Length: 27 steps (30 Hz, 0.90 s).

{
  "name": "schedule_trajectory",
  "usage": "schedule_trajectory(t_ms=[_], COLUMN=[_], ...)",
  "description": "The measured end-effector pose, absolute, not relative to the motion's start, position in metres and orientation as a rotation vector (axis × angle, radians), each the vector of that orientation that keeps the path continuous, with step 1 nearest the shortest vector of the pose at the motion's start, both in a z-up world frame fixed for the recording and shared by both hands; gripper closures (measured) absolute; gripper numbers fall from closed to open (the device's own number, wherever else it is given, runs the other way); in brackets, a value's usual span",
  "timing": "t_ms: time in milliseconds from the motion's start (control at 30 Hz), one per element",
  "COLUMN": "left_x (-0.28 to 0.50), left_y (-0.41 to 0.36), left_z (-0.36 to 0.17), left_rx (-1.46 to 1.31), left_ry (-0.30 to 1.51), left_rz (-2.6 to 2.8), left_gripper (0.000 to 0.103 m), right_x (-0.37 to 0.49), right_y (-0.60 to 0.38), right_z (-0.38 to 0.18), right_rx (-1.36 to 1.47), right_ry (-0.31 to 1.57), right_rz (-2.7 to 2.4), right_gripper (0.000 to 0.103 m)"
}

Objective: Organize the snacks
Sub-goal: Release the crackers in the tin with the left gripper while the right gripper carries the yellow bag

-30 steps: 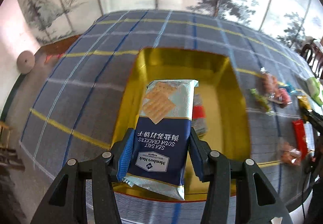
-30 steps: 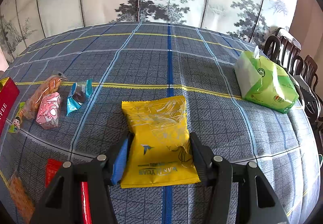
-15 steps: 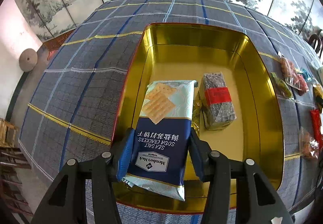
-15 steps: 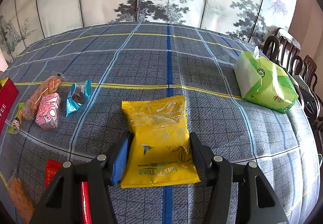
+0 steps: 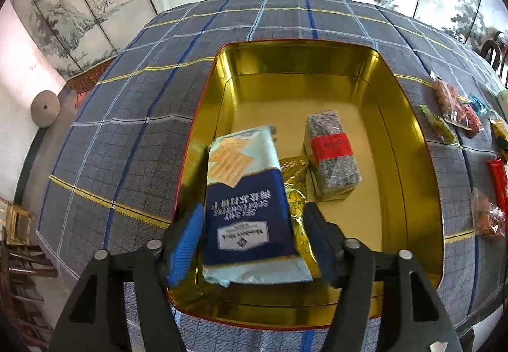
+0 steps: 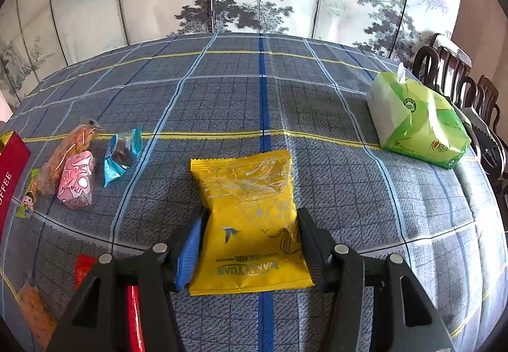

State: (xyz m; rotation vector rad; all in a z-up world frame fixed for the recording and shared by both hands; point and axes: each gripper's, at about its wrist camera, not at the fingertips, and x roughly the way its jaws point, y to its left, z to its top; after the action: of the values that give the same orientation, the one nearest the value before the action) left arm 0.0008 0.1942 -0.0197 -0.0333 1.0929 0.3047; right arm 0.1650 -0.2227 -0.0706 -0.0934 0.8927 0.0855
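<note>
Left gripper (image 5: 252,239) has just been spreading its jaws, and the soda cracker pack (image 5: 246,202) now sits loose between them, tilted, low and left of centre in the gold tin (image 5: 409,142) (a dark red-banded packet (image 5: 330,155) lies to its right). Right gripper (image 6: 247,249) clamps the yellow snack bag (image 6: 250,225) at lower centre, on the plaid tablecloth (image 6: 222,91). Small wrapped snacks (image 6: 76,174) lie at left, a green tissue pack (image 6: 416,123) at upper right.

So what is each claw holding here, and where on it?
Left claw: nothing, jaws just opened off the cracker pack over the tin. Right claw: yellow packet, by its side edges near the bottom.
</note>
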Motion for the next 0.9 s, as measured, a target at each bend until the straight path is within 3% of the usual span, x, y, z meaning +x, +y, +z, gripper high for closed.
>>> schedule_trajectory(t_ms=[133,500,900], left_x=[-0.001,-0.023,-0.061], left_y=[0.191,0.195,0.213], left_z=[-0.016,0.005,0.023], left_rx=[-0.033,-0.144,-0.193], left_ry=[1.076,0.982,0.906], left_rz=[0.298,0.284,0.368], left_gripper=[0.033,0.032,0.023], right_x=[0.165,0.145,0.075], right_y=[-0.218,-0.198,-0.049], right_z=[-0.07,-0.034,-0.006], right_rx=[-0.102,-0.046,-0.147], right_ry=[0.902,0.862,0.862], right_rz=[0.065,0.013,0.336], right_gripper=[0.046,0.046,0.046])
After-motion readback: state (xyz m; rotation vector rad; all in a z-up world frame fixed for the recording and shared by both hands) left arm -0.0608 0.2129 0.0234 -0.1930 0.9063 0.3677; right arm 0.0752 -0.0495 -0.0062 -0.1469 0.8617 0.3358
